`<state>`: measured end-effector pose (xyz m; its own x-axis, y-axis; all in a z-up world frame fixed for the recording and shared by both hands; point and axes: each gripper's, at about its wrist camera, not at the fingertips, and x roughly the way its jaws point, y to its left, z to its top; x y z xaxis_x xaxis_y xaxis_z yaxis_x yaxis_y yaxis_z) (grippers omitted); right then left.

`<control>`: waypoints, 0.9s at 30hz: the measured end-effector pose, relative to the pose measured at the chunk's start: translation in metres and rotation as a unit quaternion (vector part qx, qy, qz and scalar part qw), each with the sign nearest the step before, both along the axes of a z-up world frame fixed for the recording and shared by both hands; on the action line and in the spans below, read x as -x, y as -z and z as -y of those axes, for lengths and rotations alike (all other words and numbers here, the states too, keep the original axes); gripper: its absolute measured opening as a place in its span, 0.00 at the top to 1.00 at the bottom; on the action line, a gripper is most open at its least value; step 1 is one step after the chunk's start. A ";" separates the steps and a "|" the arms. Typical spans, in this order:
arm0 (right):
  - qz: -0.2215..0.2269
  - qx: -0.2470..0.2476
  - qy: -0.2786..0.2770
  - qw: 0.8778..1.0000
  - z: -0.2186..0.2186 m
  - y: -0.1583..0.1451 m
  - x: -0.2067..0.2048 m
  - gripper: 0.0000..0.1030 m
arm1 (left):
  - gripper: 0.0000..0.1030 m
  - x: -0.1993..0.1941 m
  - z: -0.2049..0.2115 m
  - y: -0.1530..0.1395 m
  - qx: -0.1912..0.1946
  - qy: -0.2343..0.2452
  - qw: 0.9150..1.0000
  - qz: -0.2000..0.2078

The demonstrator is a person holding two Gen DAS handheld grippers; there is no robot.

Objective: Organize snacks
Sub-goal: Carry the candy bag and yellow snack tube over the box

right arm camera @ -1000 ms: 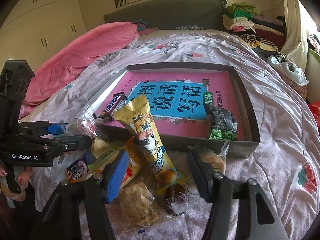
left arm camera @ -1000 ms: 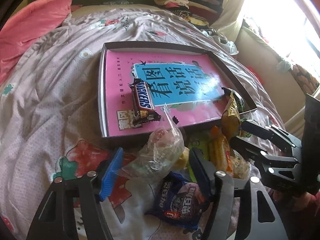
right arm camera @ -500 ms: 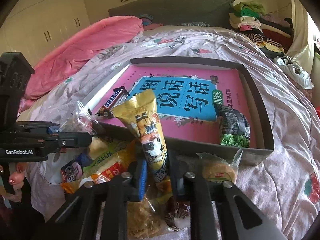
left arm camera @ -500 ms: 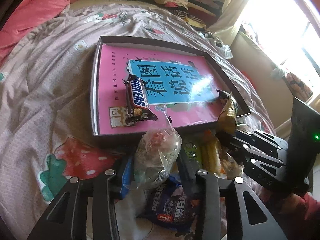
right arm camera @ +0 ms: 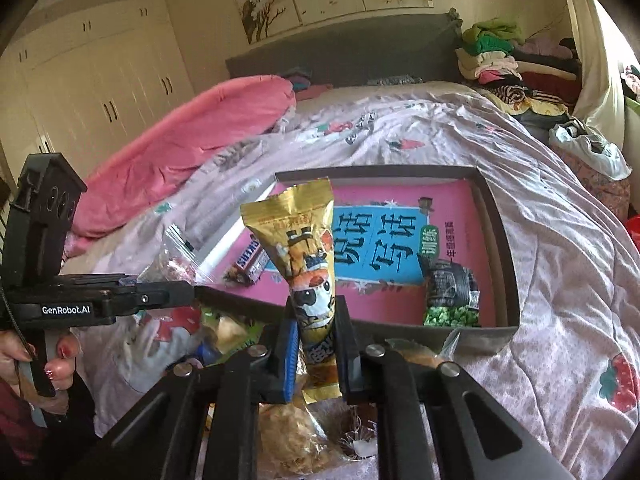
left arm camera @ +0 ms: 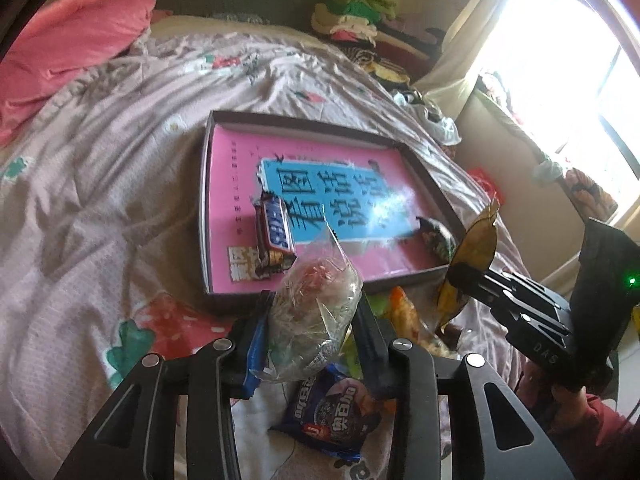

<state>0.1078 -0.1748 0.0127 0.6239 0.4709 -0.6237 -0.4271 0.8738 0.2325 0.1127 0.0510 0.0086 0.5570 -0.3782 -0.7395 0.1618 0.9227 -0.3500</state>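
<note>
My left gripper (left arm camera: 313, 322) has its jaws still closing, pads pressing a clear bag of reddish-white snack (left arm camera: 320, 292), lifted off the bedspread. My right gripper (right arm camera: 318, 320) is shut on a gold snack packet (right arm camera: 304, 240) that stands upright above the pile. Ahead lies a dark shallow tray (left arm camera: 204, 216) lined with a pink and blue book cover. In it lie a Snickers bar (left arm camera: 274, 232) at the near left and a dark packet of green peas (right arm camera: 450, 296) at the near right. A blue biscuit packet (left arm camera: 332, 412) lies under the left gripper.
Several loose snack packets (right arm camera: 296, 436) lie heaped on the floral bedspread (left arm camera: 100, 184) in front of the tray. A pink quilt (right arm camera: 180, 148) is bunched at the back left, folded clothes (right arm camera: 492, 52) are piled at the back right. A person's hand (right arm camera: 56, 360) grips the left tool.
Both grippers closed, the left on the clear bag, the right on the gold packet. Both then rose a little, lifting their packets off the pile.
</note>
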 end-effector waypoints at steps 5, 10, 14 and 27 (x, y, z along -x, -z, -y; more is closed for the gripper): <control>0.006 -0.012 0.006 1.000 0.004 -0.007 -0.002 0.85 | 0.62 -0.002 0.000 -0.012 -0.003 -0.008 1.000 0.012; 0.010 -0.023 0.012 1.000 0.008 -0.013 -0.007 0.85 | 0.62 -0.007 0.006 -0.017 -0.008 -0.010 1.000 0.013; 0.016 -0.028 0.014 0.999 0.008 -0.018 -0.011 0.85 | 0.62 -0.012 0.010 -0.020 -0.011 -0.010 1.000 0.013; 0.011 -0.042 0.030 0.999 0.012 -0.018 -0.031 0.85 | 0.62 -0.034 0.023 -0.017 -0.016 -0.014 1.000 0.006</control>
<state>0.1385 -0.1868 0.0307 0.6653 0.4817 -0.5704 -0.3798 0.8761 0.2969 0.1469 0.0277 0.0254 0.5756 -0.3389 -0.7442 0.1399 0.9375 -0.3188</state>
